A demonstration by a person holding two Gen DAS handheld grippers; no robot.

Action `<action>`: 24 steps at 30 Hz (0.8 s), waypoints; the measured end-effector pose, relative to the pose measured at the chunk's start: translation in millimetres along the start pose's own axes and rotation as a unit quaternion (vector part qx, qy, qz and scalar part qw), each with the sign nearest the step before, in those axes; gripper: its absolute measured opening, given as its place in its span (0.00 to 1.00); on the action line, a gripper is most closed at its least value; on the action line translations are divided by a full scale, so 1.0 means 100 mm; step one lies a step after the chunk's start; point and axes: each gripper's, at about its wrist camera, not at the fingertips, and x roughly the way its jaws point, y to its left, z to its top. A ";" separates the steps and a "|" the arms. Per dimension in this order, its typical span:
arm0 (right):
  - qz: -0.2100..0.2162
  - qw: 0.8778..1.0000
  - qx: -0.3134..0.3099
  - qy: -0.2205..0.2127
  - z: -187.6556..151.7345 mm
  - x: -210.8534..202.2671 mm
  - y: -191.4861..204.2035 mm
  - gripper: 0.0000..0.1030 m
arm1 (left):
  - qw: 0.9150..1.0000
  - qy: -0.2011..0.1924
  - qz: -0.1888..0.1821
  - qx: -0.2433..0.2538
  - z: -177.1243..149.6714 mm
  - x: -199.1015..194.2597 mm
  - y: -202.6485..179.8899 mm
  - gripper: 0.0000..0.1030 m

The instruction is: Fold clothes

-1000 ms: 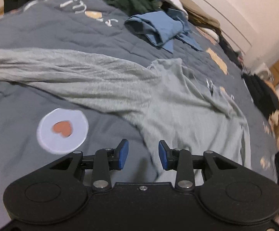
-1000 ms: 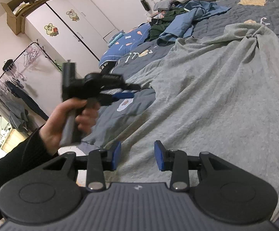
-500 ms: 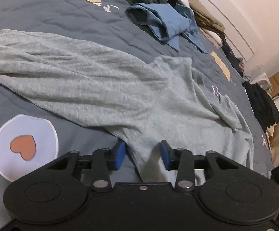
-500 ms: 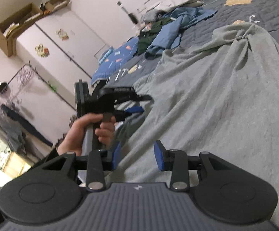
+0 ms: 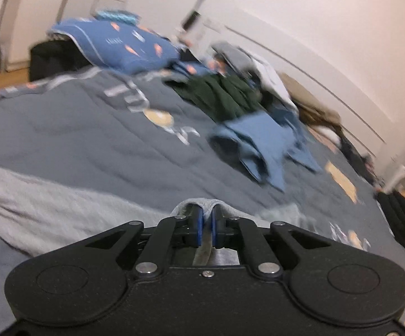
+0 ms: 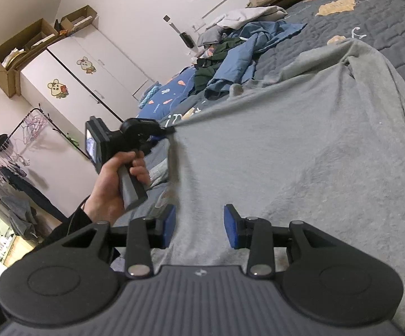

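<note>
A large grey shirt [image 6: 300, 151] lies spread over the dark grey quilt [image 5: 71, 137] on the bed. My left gripper [image 5: 205, 228] is shut on a fold of the shirt's edge, which bunches over the blue pads. The right wrist view shows that same left gripper [image 6: 171, 131], held in a hand [image 6: 110, 184], pinching and lifting the shirt's left edge. My right gripper [image 6: 199, 228] hovers open over the near part of the grey shirt, cloth lying under its fingers.
A pile of blue [image 5: 261, 145] and dark green clothes [image 5: 222, 98] lies further up the bed, with a blue patterned pillow [image 5: 113, 44] behind. A white wardrobe [image 6: 90, 67] and a clothes rack [image 6: 15, 145] stand to the left.
My left gripper has closed on the shirt's edge and lifted it, its view tilting up towards the wall. The right gripper stays open above the shirt.
</note>
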 end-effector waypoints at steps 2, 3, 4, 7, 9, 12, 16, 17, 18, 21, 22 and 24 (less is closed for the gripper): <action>-0.007 1.000 -0.002 0.001 0.00 0.00 -0.02 0.36 | 1.000 0.016 0.008 0.003 -0.02 0.09 0.03 0.06; -0.010 1.000 -0.003 0.001 0.00 0.00 -0.04 0.36 | 0.999 0.029 0.011 0.008 -0.05 0.14 0.03 0.06; -0.013 1.000 -0.004 0.000 0.01 -0.01 -0.05 0.36 | 0.999 0.041 0.015 0.013 -0.08 0.19 0.03 0.07; -0.023 1.000 -0.002 -0.003 0.02 -0.04 -0.08 0.36 | 0.998 0.049 0.025 0.026 -0.14 0.09 0.01 0.09; -0.025 1.000 -0.002 -0.010 0.03 -0.08 -0.10 0.36 | 0.997 0.055 0.032 0.035 -0.19 0.02 -0.01 0.13; -0.031 0.999 -0.003 -0.023 0.07 -0.16 -0.13 0.36 | 0.996 0.064 0.042 0.047 -0.26 -0.09 -0.04 0.40; -0.047 0.998 0.002 -0.046 0.15 -0.34 -0.23 0.36 | 0.997 0.054 0.030 0.043 -0.25 -0.43 -0.08 0.42; -0.054 0.997 0.002 -0.052 0.18 -0.39 -0.26 0.36 | 0.998 0.052 0.016 0.040 -0.25 -0.52 -0.11 0.42; -0.062 0.996 0.002 -0.059 0.21 -0.46 -0.29 0.36 | 0.998 0.051 0.003 0.037 -0.25 -0.61 -0.15 0.42; -0.102 0.992 -0.004 -0.078 0.27 -0.68 -0.39 0.36 | 0.996 0.068 -0.044 0.045 -0.37 -0.86 -0.32 0.42; -0.117 0.990 -0.004 -0.084 0.28 -0.75 -0.43 0.36 | 0.994 0.080 -0.062 0.051 -0.43 -0.93 -0.39 0.42; -0.141 0.985 0.002 -0.095 0.29 -0.87 -0.52 0.36 | 0.988 0.099 -0.098 0.073 -0.60 -1.09 -0.58 0.42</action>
